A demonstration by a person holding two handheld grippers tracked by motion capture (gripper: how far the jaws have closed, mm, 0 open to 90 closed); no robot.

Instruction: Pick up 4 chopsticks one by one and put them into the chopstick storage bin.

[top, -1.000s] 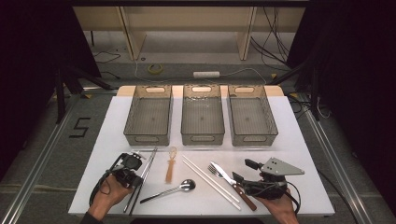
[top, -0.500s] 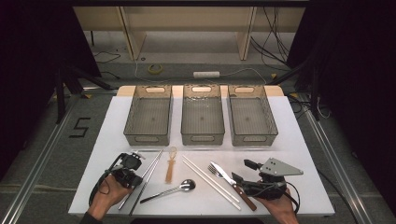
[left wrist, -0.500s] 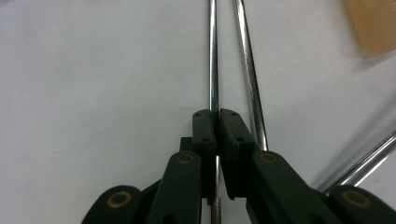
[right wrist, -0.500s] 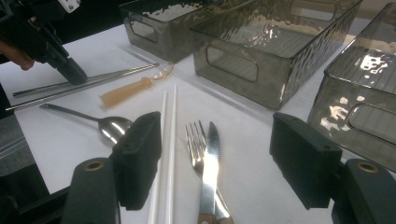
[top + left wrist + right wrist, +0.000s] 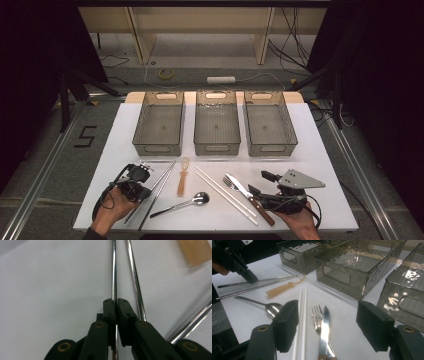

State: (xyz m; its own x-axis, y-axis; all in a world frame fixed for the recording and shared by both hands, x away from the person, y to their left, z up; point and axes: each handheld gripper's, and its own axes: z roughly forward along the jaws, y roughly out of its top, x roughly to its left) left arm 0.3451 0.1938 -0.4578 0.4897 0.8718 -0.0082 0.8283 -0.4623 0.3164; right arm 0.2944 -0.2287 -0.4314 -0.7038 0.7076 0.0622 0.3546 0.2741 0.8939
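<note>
Left tongs (image 5: 115, 312) newly shut, two metal chopsticks (image 5: 132, 277)

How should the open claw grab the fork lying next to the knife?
Probably by the fork at its neck just below the prongs, coming straight down from above. It lies flat on the table with the knife tight against one side, so the right claw should straddle its thin width there, with one tip slipped between fork and knife.

Three bins (image 5: 216, 129) sit at the desk's (image 5: 320, 165) twelve o'clock; chopsticks (image 5: 159, 186) lie at seven, spoon (image 5: 186, 203) at six, fork (image 5: 231, 183) at five.
</note>
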